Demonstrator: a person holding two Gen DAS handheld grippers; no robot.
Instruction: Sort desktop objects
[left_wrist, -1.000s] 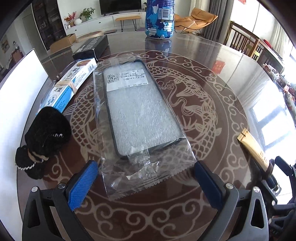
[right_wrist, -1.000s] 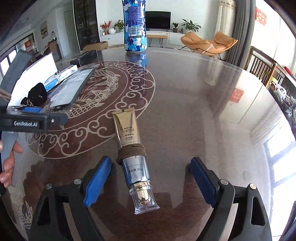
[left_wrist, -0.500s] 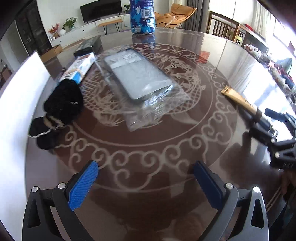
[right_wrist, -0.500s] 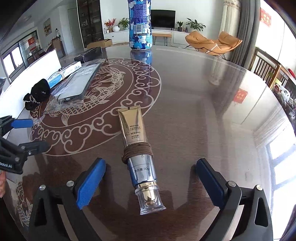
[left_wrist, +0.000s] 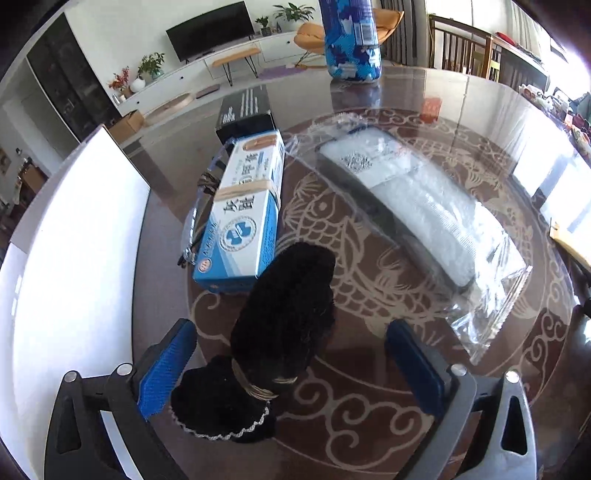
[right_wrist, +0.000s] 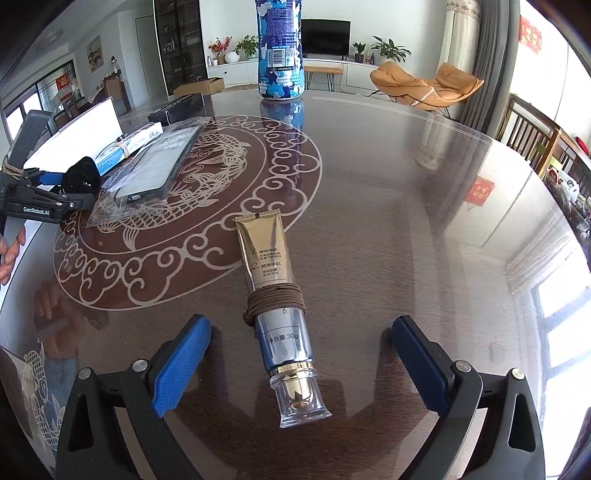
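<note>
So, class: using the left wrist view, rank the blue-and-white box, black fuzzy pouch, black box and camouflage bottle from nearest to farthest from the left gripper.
1. Black fuzzy pouch: between the fingers.
2. Blue-and-white box: just beyond, left.
3. Black box: behind that.
4. Camouflage bottle: far edge, standing.

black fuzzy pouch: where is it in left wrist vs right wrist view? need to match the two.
Left wrist: black fuzzy pouch lies low centre, between the open blue jaws, touching the near end of the blue-and-white box.
Right wrist: far left, small, at, just past the left gripper, beside the bagged phone case.
Shared landmark: the blue camouflage bottle standing at the far table edge.
</note>
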